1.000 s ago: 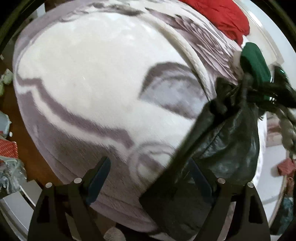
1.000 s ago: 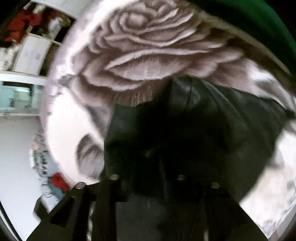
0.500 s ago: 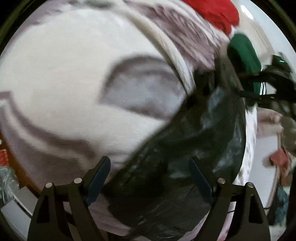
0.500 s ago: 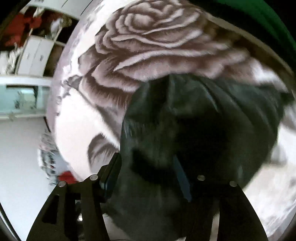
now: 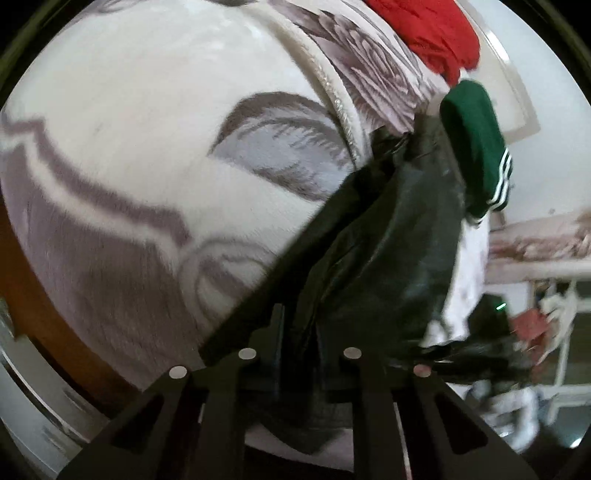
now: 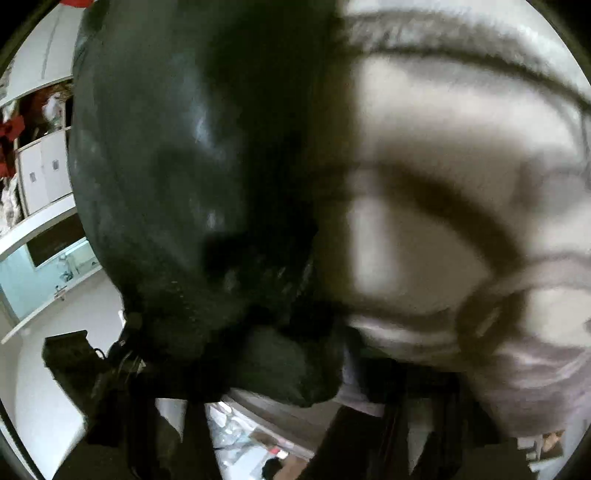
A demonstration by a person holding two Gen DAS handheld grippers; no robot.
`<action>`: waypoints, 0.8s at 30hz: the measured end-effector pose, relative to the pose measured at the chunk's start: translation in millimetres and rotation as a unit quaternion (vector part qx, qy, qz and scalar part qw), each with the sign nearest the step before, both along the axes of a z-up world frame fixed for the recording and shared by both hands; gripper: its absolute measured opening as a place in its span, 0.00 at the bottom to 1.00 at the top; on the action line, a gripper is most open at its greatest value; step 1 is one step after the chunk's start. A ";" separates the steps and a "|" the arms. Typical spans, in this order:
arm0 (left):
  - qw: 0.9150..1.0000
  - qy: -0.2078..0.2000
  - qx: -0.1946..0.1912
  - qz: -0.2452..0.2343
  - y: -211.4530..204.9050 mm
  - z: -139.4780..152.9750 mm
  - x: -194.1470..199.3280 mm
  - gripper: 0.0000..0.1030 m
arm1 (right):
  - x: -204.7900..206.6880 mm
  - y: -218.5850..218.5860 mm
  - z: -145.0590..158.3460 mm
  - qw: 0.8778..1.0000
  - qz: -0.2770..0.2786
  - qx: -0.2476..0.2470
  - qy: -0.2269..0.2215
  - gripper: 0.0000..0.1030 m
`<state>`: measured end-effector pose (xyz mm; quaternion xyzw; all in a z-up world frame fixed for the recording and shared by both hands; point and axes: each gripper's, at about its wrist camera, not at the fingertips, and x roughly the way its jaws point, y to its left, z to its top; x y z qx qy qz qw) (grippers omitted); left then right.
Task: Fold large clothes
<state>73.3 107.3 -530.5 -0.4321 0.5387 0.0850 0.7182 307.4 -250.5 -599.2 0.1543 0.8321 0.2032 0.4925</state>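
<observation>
A dark, shiny black garment lies across a white and grey rose-patterned blanket. My left gripper is shut on a fold of the black garment, which rises from the fingers toward the upper right. In the right wrist view the same black garment hangs close to the lens and fills the left half; the blanket shows on the right. My right gripper's fingers are dark, blurred and buried under the cloth, so their state is unclear.
A folded green garment with white stripes lies just beyond the black one. A red garment lies at the far edge of the blanket. White shelves and cupboards stand at the left in the right wrist view.
My left gripper has closed from wide open onto the black garment. The right gripper has swung, and the garment now hangs close before its lens.
</observation>
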 end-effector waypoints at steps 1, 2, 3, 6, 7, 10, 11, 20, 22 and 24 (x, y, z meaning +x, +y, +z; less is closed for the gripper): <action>1.000 0.000 -0.004 0.001 -1.0 3.5 -2.5 0.10 | -2.4 1.0 4.7 1.000 0.003 -0.002 -0.007 0.21; 1.000 0.007 0.002 -0.004 -3.3 3.3 -5.3 0.10 | -4.0 1.6 9.9 1.000 0.011 -0.009 -0.015 0.20; 1.000 0.018 0.007 -0.012 -8.5 -4.3 1.2 0.10 | -4.4 0.9 10.8 1.000 0.012 -0.016 -0.016 0.20; 0.998 0.057 0.015 -0.027 -16.0 -46.6 9.0 0.11 | -1.5 1.9 5.7 0.998 0.032 -0.046 -0.001 0.24; 0.998 0.061 0.015 -0.025 -15.5 -56.1 9.1 0.12 | 1.6 6.8 7.9 0.997 0.046 -0.060 0.007 0.25; 0.998 0.062 0.020 -0.019 -9.6 -63.0 16.8 0.13 | 26.1 18.9 55.9 0.990 0.085 -0.096 -0.055 0.28; 0.998 0.059 0.022 -0.017 -7.7 -62.3 18.4 0.14 | 35.5 26.9 77.0 0.987 0.095 -0.092 -0.087 0.28; 0.999 0.049 0.016 -0.010 -4.0 -69.4 15.3 0.15 | 101.4 202.9 61.2 0.950 0.251 -0.064 -0.177 0.18; 0.999 0.043 0.012 -0.009 -2.4 -70.1 11.5 0.15 | 102.5 231.2 20.3 0.931 0.308 -0.123 -0.150 0.18; 0.999 0.038 0.004 -0.007 2.2 -71.6 1.1 0.15 | 111.1 241.7 1.5 0.931 0.313 -0.148 -0.120 0.17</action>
